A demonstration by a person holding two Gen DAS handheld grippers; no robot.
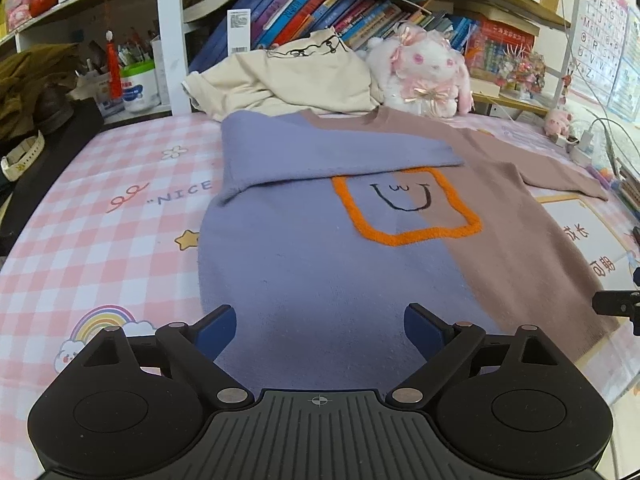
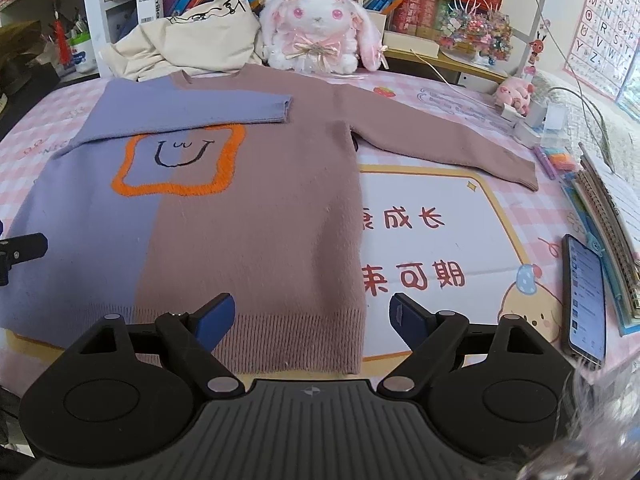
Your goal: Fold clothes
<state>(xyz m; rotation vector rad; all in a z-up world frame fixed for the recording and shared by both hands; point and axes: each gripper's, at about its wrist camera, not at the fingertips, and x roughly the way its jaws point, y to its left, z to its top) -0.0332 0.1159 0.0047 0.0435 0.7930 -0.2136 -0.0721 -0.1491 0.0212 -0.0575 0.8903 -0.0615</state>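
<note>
Right wrist view: the soft, floppy sweater [image 2: 240,208] lies flat on the bench [image 2: 440,208]. Both tools, right [image 2: 312,318] and left [image 1: 320,330], are wide open, holding nothing. Grab the brown sleeve [image 2: 448,140] cuff next.

A pink checked tablecloth [image 1: 60,232] with printed cartoons is covering the table; a white shelf unit [image 1: 168,36] is standing behind it, and rows of colourful books [image 1: 320,12] are leaning on the shelf; a white plush rabbit [image 2: 320,28] with pink bows is sitting at the back edge of the table; an alphabet poster [image 2: 600,24] is hanging on the wall at the right; a phone [image 2: 586,300] with a lit screen is lying beside spiral notebooks [image 2: 612,216]; white cables [image 2: 576,96] are running across the right side.
</note>
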